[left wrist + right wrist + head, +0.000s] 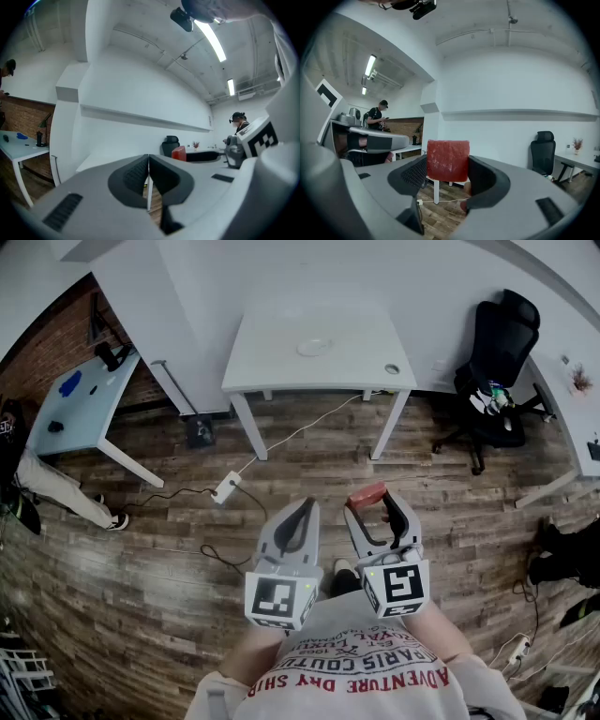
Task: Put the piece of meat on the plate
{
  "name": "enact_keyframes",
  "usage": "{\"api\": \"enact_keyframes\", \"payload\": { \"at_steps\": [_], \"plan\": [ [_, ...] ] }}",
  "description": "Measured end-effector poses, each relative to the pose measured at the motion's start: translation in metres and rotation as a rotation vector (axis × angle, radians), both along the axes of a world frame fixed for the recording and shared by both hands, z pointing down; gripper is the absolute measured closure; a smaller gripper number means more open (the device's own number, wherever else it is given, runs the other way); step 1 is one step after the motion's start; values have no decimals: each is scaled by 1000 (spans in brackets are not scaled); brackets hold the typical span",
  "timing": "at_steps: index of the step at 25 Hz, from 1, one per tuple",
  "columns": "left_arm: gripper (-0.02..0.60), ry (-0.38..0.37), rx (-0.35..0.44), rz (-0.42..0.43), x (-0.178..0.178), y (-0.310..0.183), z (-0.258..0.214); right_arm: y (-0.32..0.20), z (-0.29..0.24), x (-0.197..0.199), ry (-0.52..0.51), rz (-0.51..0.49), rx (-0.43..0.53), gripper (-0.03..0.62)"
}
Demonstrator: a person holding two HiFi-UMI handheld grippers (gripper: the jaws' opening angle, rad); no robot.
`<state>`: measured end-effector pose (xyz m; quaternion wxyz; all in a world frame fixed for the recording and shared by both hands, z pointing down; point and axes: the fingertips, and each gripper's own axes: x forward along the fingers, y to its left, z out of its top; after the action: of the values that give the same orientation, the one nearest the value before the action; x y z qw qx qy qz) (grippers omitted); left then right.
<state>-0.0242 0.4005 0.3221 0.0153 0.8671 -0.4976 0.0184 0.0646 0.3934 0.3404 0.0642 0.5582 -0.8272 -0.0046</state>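
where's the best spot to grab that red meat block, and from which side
By its two flat side faces, coming in level from the near edge, I'd say: the piece of meat is a squarish slab with parallel sides, and the right gripper clamps it that way, upright.

The plate (314, 347) on the white table (272, 367) shows too small for detail.

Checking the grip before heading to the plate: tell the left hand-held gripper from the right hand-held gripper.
Jaws: the left hand-held gripper has them together, the right hand-held gripper apart.
Load: the right hand-held gripper clamps the red piece of meat; the left hand-held gripper holds nothing.
Both are grey and point forward, side by side.
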Motion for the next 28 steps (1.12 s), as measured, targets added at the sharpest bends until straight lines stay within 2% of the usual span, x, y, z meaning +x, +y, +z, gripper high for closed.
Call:
{"api": "enact_keyframes", "payload": {
  "at_steps": [13,17,24,28],
  "plan": [
    [574,-3,-6,-8,-4,1,2,4,1,2,-19,7,-12,316],
    [574,1,-15,-9,-10,4,5,5,3,2,-73,10,-50,316],
    [574,12,-61,1,-14,3,24,10,19,-1,-82,-14,-91,316],
    [574,4,-58,15,-6,-8,28,-2,32,1,-83,-24,-118,316]
  ]
}}
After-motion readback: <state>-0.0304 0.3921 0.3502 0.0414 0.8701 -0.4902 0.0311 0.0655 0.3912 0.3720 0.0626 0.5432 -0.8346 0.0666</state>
